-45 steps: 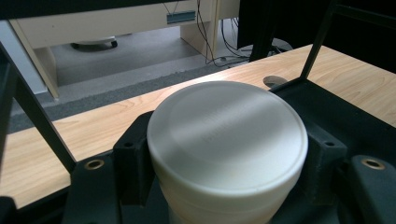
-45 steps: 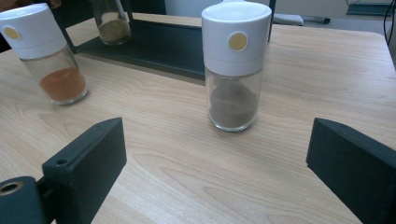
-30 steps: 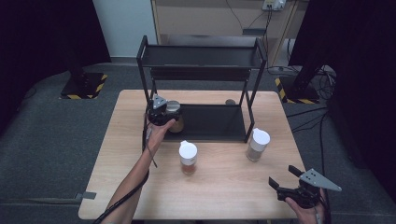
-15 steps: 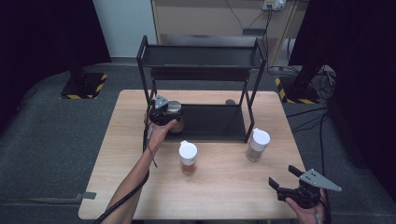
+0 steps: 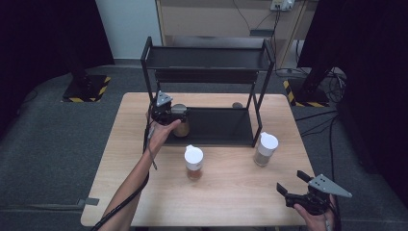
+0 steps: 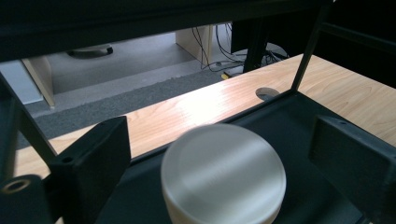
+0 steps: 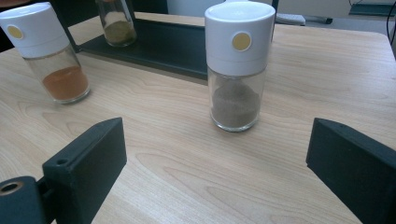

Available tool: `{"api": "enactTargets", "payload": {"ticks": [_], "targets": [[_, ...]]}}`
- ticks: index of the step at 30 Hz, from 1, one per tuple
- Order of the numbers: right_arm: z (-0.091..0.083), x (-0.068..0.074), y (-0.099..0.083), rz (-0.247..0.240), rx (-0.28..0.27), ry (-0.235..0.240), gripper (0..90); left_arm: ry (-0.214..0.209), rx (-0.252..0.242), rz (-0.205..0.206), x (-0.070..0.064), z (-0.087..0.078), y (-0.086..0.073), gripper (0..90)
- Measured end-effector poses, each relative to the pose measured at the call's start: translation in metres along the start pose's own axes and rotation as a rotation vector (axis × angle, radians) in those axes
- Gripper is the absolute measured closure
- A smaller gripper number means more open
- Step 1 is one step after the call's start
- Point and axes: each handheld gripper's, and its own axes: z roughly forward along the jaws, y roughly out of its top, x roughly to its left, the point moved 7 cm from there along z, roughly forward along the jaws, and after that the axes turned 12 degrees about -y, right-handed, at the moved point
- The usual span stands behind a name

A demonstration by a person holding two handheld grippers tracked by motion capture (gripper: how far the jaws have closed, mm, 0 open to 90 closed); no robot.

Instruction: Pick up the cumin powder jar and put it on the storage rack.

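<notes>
The jar [image 6: 223, 175] stands upright, its long axis vertical and white lid up, on the lower shelf [image 5: 216, 126] of the black rack [image 5: 207, 57], at the shelf's left near corner. The left gripper [image 5: 168, 113] has its jaws spread wide either side of the lid, clear of it. Two more jars [image 5: 194, 162] [image 5: 265, 148] stand upright on the table [image 5: 231, 192] nearer the person. The right gripper [image 5: 308, 195] hovers at the near right, jaws released and empty.

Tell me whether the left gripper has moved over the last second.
No. In the high view the left gripper sits at the same spot over the rack's lower shelf, by its front left corner, jaws either side of the jar.
</notes>
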Motion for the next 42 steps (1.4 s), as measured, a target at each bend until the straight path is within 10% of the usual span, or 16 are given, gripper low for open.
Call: {"api": "enactTargets", "payload": {"ticks": [25, 42], "targets": [[0.000, 0.001, 0.000, -0.007, 0.000, 0.006, 5.3, -0.152, -0.037, 0.121, -0.016, -0.073, 0.035, 1.5], [0.000, 0.002, 0.001, -0.010, 0.004, 0.003, 5.3, -0.194, -0.059, 0.149, -0.034, -0.139, 0.026, 2.1]]}}
